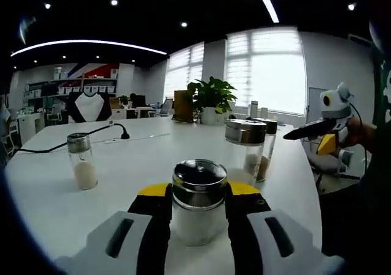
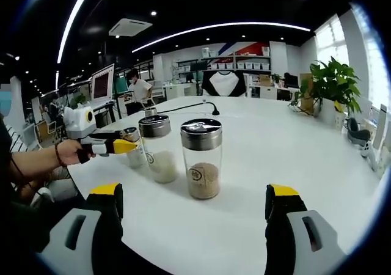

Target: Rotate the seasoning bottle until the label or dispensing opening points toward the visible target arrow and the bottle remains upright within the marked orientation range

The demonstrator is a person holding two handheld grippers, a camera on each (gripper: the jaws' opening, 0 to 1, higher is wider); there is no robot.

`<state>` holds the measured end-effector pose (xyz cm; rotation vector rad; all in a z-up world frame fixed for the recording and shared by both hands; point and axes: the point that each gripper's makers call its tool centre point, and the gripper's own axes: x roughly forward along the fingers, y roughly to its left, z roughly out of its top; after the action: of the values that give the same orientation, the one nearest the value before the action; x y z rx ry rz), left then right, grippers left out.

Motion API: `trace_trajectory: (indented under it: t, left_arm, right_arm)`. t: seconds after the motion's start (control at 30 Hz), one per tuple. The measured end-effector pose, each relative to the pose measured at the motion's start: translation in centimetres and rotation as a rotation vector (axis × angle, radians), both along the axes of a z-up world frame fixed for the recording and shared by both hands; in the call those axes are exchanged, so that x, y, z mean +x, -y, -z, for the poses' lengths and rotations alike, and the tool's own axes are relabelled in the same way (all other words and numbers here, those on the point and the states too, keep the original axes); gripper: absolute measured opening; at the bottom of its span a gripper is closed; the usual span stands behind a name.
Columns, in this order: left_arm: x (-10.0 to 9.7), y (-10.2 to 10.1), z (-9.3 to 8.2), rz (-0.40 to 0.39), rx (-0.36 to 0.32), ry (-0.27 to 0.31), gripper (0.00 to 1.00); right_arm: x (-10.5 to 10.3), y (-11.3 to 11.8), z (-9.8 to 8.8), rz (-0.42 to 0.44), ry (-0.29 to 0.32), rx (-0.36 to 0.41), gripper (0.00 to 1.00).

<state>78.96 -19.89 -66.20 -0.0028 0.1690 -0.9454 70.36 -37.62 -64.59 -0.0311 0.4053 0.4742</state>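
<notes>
A glass seasoning bottle (image 1: 198, 217) with a steel lid and white contents stands upright on the white table (image 1: 122, 183). My left gripper (image 1: 198, 190) is shut on it, one black finger pressed to each side. From the right gripper view the left gripper (image 2: 122, 145) enters from the left in a person's hand, with that bottle (image 2: 133, 154) at its yellow tips. My right gripper (image 2: 194, 190) is open, jaws wide apart, just short of a bottle of brown seasoning (image 2: 202, 162). The right gripper (image 1: 300, 132) also hangs above the table's right edge.
Another white-filled bottle (image 2: 158, 153) stands between the held one and the brown one; both appear as a pair (image 1: 245, 145) ahead of the left gripper. A small bottle (image 1: 81, 162) stands far left. A black cable (image 1: 91, 133) and potted plant (image 1: 211, 101) lie beyond.
</notes>
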Motion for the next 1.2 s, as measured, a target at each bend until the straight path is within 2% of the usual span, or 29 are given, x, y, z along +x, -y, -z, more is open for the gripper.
trace_trajectory:
  t: [0.33,0.57,0.67,1.0,1.1,1.13,1.17,1.2]
  left_arm:
    - [-0.6,0.5,-0.1,0.175,-0.007,0.018,0.36]
    - [-0.9,0.7,-0.1,0.24,0.008,0.034,0.36]
    - [-1.0,0.8,-0.1,0.246,0.004,0.042,0.35]
    - [-1.2,1.0,-0.2,0.239,-0.005,0.043,0.36]
    - [-1.1,1.0,-0.3,0.202,-0.002,0.026,0.36]
    - [-1.1,0.9,-0.6,0.19,-0.022,0.024,0.38]
    - [-0.9,0.8,-0.9,0.168,-0.05,0.019,0.45]
    - [-0.9,0.6,-0.9,0.149,-0.05,0.012,0.5]
  right_arm:
    - [-0.1,-0.5,0.0,-0.016,-0.004,0.004,0.99]
    - [-0.2,-0.1,0.1,-0.009,-0.011,0.002,0.99]
    - [-0.2,-0.4,-0.3,-0.018,-0.015,0.053,0.99]
    - [0.0,-0.6,-0.1,-0.02,-0.018,0.042,0.99]
    - [-0.1,-0.7,0.1,-0.024,-0.028,0.045,0.99]
    - [-0.2,-0.6,0.1,-0.022,-0.029,0.043,0.99]
    - [-0.2,-0.6,0.1,-0.02,-0.029,0.042,0.99]
    - [-0.2,-0.4,0.2,-0.017,-0.031,0.039,0.99]
